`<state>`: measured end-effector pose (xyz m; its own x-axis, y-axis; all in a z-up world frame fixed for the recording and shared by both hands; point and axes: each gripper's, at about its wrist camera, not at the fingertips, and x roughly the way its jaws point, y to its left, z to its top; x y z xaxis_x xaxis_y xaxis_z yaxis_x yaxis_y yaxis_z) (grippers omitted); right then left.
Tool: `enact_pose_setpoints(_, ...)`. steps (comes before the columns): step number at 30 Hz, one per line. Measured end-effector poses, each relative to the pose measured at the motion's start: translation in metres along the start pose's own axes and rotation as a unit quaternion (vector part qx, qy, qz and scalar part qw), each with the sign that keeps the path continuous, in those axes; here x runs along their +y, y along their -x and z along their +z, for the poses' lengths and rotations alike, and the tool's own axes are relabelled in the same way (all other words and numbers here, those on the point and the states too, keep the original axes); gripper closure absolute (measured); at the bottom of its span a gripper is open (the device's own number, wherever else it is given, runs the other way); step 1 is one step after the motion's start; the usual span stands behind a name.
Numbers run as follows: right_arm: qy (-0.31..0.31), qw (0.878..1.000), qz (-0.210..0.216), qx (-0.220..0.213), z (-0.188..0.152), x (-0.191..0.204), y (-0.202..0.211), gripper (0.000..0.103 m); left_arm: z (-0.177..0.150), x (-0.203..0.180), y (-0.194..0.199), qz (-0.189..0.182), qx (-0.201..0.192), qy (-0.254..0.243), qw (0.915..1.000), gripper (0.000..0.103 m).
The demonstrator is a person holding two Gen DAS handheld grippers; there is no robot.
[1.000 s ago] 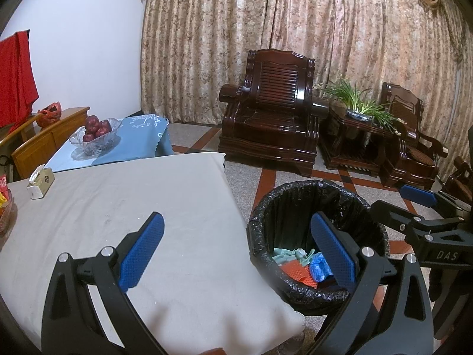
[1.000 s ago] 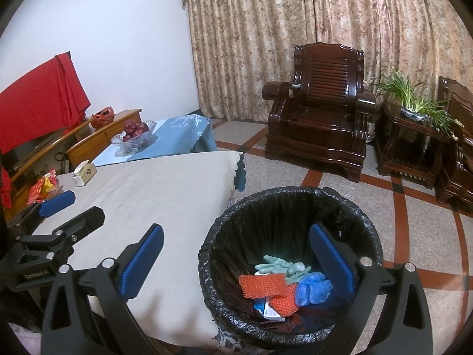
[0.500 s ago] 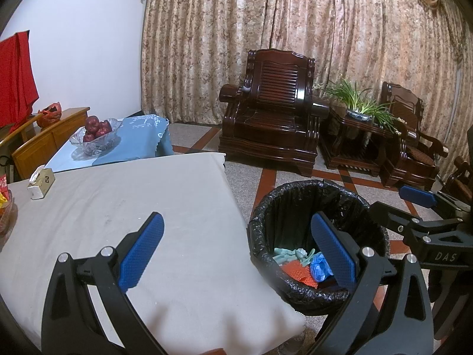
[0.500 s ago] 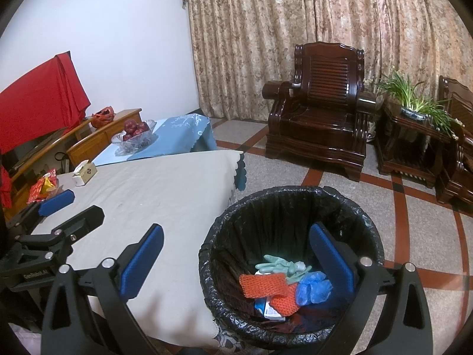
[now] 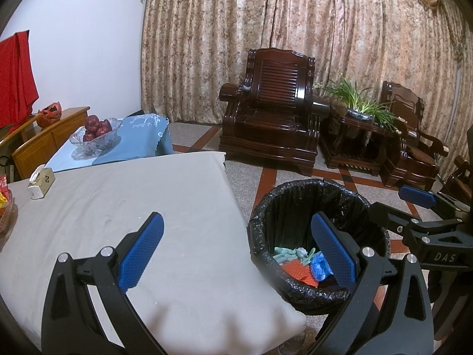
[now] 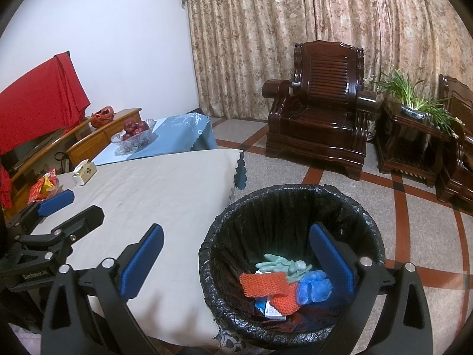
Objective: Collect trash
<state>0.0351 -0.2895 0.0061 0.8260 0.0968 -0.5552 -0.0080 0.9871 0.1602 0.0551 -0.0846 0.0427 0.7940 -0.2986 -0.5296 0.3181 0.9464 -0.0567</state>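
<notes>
A bin lined with a black bag stands on the floor at the table's right corner; it also shows in the left wrist view. Inside lie orange mesh, a green glove, a blue wad and a small carton. My left gripper is open and empty above the table's near corner. My right gripper is open and empty above the bin's near rim.
A table under a cream cloth holds a tissue box and red snack packets. A glass bowl of apples sits on a blue cloth. Dark wooden armchairs and a plant stand by the curtain.
</notes>
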Motion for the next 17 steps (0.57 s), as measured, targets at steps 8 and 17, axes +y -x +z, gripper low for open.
enact_pose_setpoints(8, -0.001, 1.0, 0.0, 0.001, -0.0014, 0.0004, -0.0009, 0.006, -0.003, 0.0015, 0.0018, 0.0, 0.001, 0.0, 1.0, 0.006)
enact_pose_setpoints(17, -0.001, 1.0, 0.0, 0.002, -0.0015, 0.0, -0.0008, 0.006, -0.0038, 0.0021, 0.0026, 0.001, 0.001, 0.002, 1.0, 0.006)
